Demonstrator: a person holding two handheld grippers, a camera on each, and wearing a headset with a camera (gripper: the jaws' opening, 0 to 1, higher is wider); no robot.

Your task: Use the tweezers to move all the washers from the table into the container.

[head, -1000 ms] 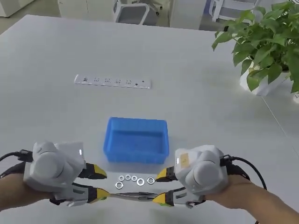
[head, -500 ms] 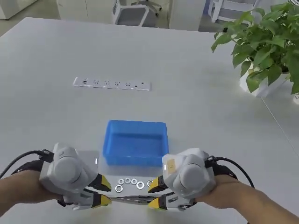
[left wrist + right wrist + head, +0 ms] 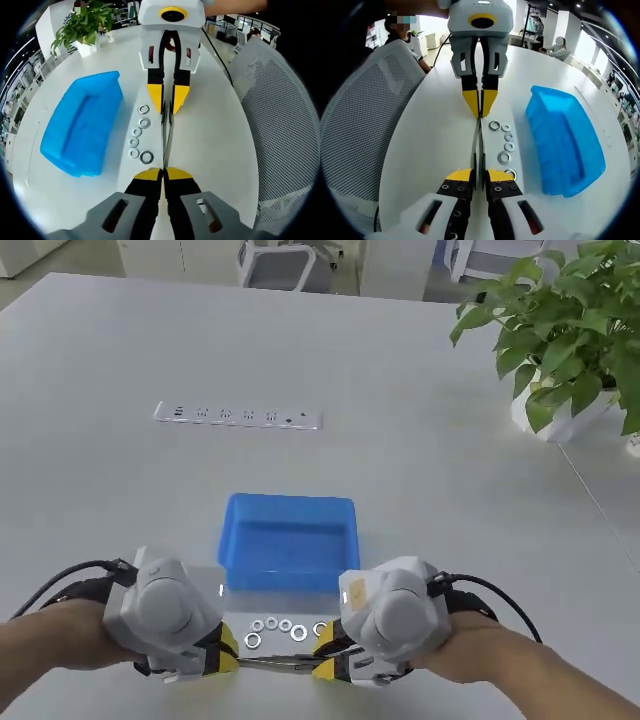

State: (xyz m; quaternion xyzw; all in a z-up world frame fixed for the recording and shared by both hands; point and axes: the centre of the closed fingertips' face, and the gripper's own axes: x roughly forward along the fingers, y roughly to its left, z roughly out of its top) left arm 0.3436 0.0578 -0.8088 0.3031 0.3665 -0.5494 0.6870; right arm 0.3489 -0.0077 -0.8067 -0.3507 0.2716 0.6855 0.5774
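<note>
Together, the left gripper point(image 3: 226, 652) and right gripper point(image 3: 322, 658) each clenched one end of the tweezers point(image 3: 274, 664), which stretched between their facing yellow tips. A row of washers point(image 3: 275, 627) lay on the table point(image 3: 420, 440) just beside the tweezers, between them and the blue container point(image 3: 288, 578). A power strip point(image 3: 238, 416) lay farther off.

Head view from above, downward; gripper views low, close, opposed, seemingly level; shared: washers point(image 3: 144, 122), container point(image 3: 80, 130).
</note>
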